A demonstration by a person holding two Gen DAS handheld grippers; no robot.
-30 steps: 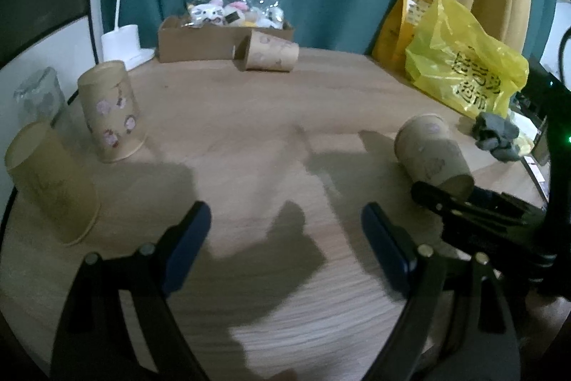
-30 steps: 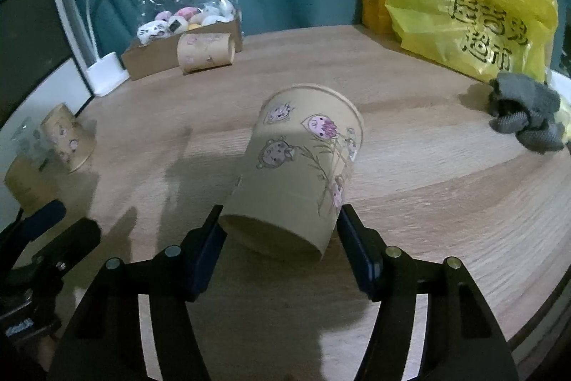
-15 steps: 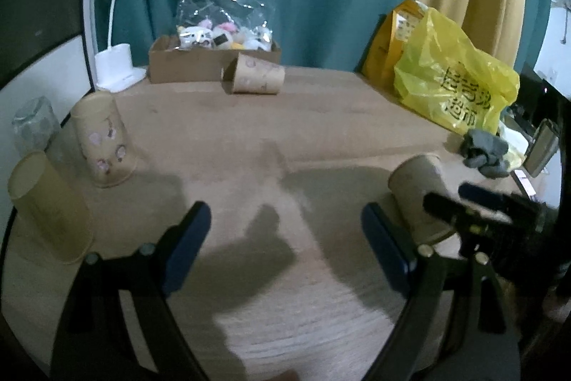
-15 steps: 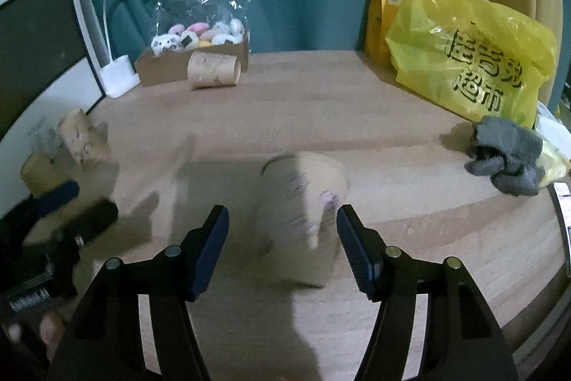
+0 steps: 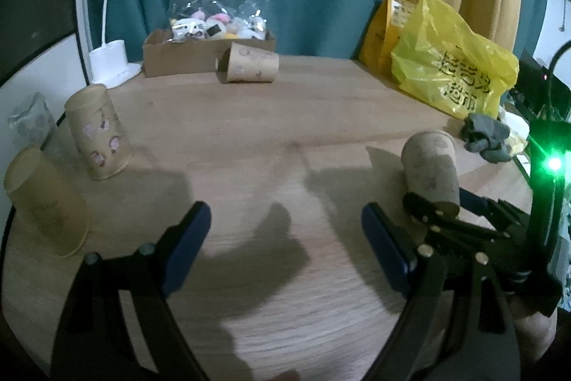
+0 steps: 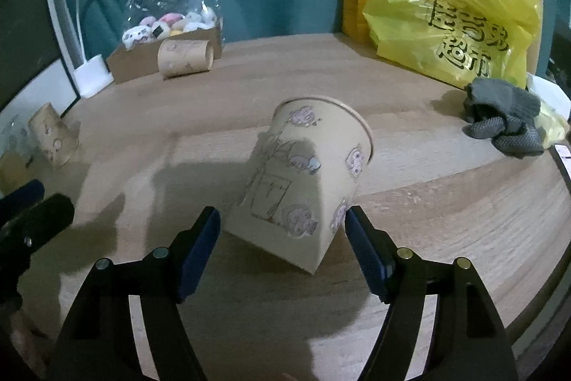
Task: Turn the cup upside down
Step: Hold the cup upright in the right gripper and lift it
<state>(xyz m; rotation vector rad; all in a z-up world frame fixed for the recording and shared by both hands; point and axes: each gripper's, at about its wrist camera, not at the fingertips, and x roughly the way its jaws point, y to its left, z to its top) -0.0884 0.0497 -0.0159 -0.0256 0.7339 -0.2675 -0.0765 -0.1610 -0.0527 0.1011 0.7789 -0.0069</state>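
Observation:
A tan paper cup with cartoon prints lies tilted between the blue pads of my right gripper, base toward the camera and rim away; the pads touch its sides. The same cup shows at the right in the left wrist view, held by the right gripper's black fingers. My left gripper is open and empty above the wooden table.
Two cups stand upside down at the left. Another cup lies on its side by a cardboard box. A white lamp, a yellow bag and grey gloves line the edges.
The cup in my right gripper has turned and tilted from lying forward, through a blurred upright pose, to leaning right. The left gripper drew back slightly and stayed open.

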